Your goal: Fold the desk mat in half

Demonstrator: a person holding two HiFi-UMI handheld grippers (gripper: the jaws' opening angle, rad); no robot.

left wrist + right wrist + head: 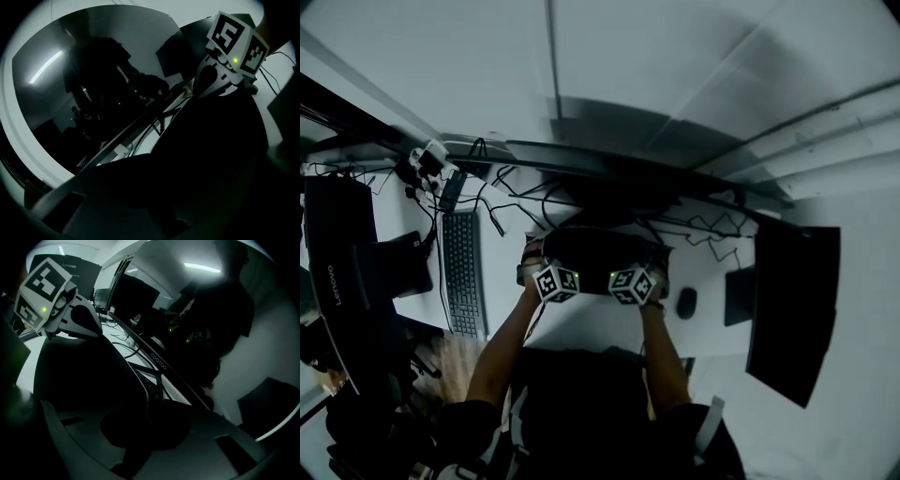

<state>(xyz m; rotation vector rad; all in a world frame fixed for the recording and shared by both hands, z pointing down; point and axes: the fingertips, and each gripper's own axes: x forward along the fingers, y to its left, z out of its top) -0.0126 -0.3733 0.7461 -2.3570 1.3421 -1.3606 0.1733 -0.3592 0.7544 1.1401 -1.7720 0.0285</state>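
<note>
Your two grippers sit side by side over the middle of the white table (581, 323), marker cubes nearly touching, and both have the dark desk mat (600, 251) in their jaws. In the right gripper view the mat's stitched edge runs straight down between the jaws of the right gripper (145, 437), which are pinched on it. The left gripper (154, 206) is darker to read, but the mat fills the space between its jaws and they look clamped on it too.

The held edge is raised off the table, and the mat bulges in a dark hump just ahead of the grippers, below the curved monitor (187, 348). Your bare forearms reach forward from your body, converging toward the grippers, with your hands close together.
</note>
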